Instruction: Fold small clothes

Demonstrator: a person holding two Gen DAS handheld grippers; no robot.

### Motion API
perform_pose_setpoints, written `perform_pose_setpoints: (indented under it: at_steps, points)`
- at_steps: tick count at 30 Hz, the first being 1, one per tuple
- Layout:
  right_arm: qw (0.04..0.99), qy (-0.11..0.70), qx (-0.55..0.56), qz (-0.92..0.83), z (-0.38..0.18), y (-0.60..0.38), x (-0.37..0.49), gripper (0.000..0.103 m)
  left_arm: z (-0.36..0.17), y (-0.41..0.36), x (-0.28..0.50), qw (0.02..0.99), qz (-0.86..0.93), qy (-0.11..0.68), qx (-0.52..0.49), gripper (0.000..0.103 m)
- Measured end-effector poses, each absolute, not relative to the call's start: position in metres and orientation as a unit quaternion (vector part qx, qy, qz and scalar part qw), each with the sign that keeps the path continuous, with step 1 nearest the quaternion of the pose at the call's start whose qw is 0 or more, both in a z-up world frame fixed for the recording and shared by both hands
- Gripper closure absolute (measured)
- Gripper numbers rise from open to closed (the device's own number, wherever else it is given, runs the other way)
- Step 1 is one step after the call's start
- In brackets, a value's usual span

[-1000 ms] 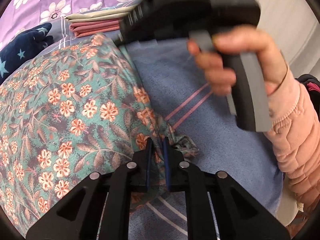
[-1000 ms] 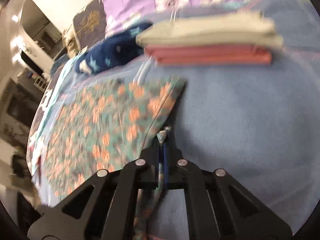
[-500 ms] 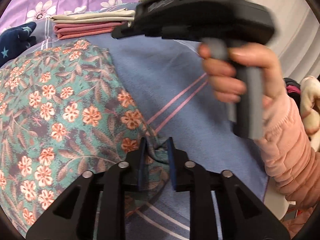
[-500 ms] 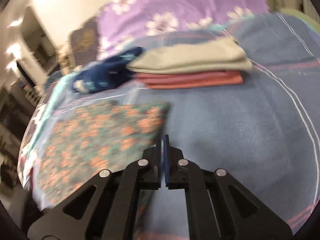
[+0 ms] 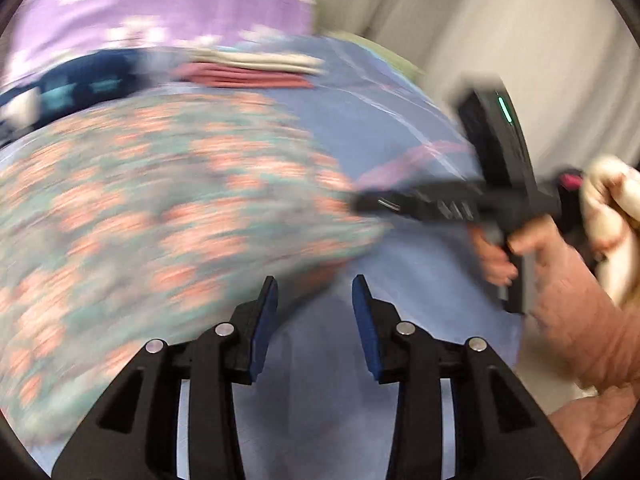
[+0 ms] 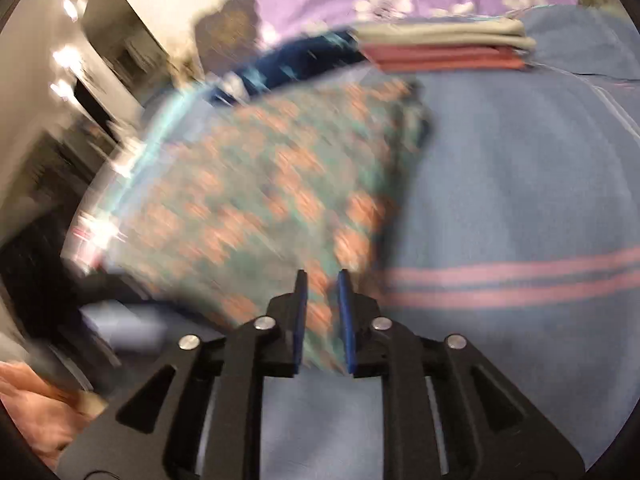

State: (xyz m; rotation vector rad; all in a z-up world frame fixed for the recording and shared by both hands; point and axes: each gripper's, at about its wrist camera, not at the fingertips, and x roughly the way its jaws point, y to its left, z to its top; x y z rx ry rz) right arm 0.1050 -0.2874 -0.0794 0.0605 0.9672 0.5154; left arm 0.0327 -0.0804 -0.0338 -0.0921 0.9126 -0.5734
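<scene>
Blue bedspread with pink stripes (image 6: 520, 184) carries one teal floral-print garment (image 6: 256, 200) lying flat, with one stack of folded beige and red cloths (image 6: 448, 50) and one crumpled navy star-print garment (image 6: 296, 66) beyond it. Left gripper (image 5: 314, 292) jaws stand wide apart with nothing between them, just beside the garment's near edge. Right gripper (image 6: 322, 284) jaws stand slightly apart over the garment's corner; contact cannot be determined through blur.

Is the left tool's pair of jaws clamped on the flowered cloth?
No, the left gripper stands open, with bare blue blanket between its jaws.
</scene>
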Motion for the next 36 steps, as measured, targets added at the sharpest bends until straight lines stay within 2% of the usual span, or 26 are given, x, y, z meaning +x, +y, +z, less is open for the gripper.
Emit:
perform_pose_setpoints:
  at_steps: [1, 2, 3, 5, 10, 12, 13, 14, 18, 19, 20, 21, 22, 24, 25, 26, 27, 28, 36]
  points:
    - [0.858, 0.456, 0.033, 0.234, -0.08, -0.291, 0.101, 0.1, -0.034, -0.063, 0.03, 0.863, -0.253, 0.434, -0.053, 0.064]
    - [0.861, 0.462, 0.042, 0.211, -0.08, -0.297, 0.099, 0.086, -0.033, -0.037, 0.024, 0.874, -0.217, 0.431, -0.068, 0.064]
    - [0.866, 0.465, 0.047, 0.178, -0.077, -0.303, 0.097, 0.079, -0.032, -0.015, 0.024, 0.881, -0.188, 0.427, -0.077, 0.063]
    - [0.877, 0.46, 0.031, 0.135, -0.071, -0.306, 0.094, 0.084, -0.03, 0.034, 0.015, 0.897, -0.119, 0.415, -0.096, 0.058]
    - [0.896, 0.42, -0.001, 0.148, -0.031, -0.282, 0.086, 0.083, -0.027, 0.148, -0.02, 0.91, 0.012, 0.386, -0.155, 0.058]
    - [0.899, 0.403, -0.027, 0.168, -0.017, -0.256, 0.086, 0.076, -0.026, 0.167, -0.032, 0.91, 0.015, 0.377, -0.174, 0.068]
    - [0.899, 0.397, -0.038, 0.181, -0.011, -0.241, 0.086, 0.072, -0.027, 0.176, -0.036, 0.909, 0.009, 0.373, -0.185, 0.08]
    - [0.897, 0.392, -0.05, 0.197, -0.006, -0.222, 0.087, 0.072, -0.029, 0.182, -0.038, 0.909, 0.002, 0.37, -0.194, 0.083]
    - [0.883, 0.378, -0.102, 0.26, 0.007, -0.141, 0.088, 0.066, -0.031, 0.178, -0.041, 0.909, -0.036, 0.368, -0.194, 0.083]
    - [0.878, 0.374, -0.115, 0.276, 0.008, -0.121, 0.088, 0.062, -0.034, 0.174, -0.036, 0.908, -0.04, 0.371, -0.192, 0.08]
    - [0.873, 0.371, -0.128, 0.291, 0.01, -0.1, 0.087, 0.059, -0.038, 0.174, -0.034, 0.906, -0.043, 0.376, -0.192, 0.069]
    - [0.865, 0.367, -0.145, 0.308, 0.01, -0.075, 0.087, 0.057, -0.04, 0.171, -0.033, 0.905, -0.042, 0.376, -0.192, 0.063]
    - [0.86, 0.367, -0.156, 0.318, 0.011, -0.055, 0.088, 0.056, -0.043, 0.171, -0.031, 0.906, -0.04, 0.376, -0.191, 0.06]
    - [0.846, 0.369, -0.177, 0.342, 0.01, -0.015, 0.092, 0.054, -0.049, 0.168, -0.027, 0.905, -0.049, 0.374, -0.195, 0.06]
    - [0.84, 0.372, -0.184, 0.351, 0.009, 0.002, 0.094, 0.054, -0.049, 0.169, -0.025, 0.905, -0.059, 0.371, -0.2, 0.066]
    - [0.836, 0.374, -0.188, 0.355, 0.008, 0.015, 0.096, 0.054, -0.049, 0.17, -0.023, 0.905, -0.064, 0.368, -0.202, 0.085]
    - [0.832, 0.377, -0.193, 0.359, 0.006, 0.032, 0.101, 0.054, -0.047, 0.171, -0.021, 0.906, -0.069, 0.365, -0.203, 0.095]
    - [0.828, 0.38, -0.196, 0.362, 0.005, 0.047, 0.105, 0.054, -0.046, 0.171, -0.02, 0.906, -0.078, 0.362, -0.206, 0.099]
    - [0.805, 0.428, -0.182, 0.369, -0.011, 0.132, 0.155, 0.054, -0.05, 0.155, -0.014, 0.896, -0.142, 0.36, -0.22, 0.099]
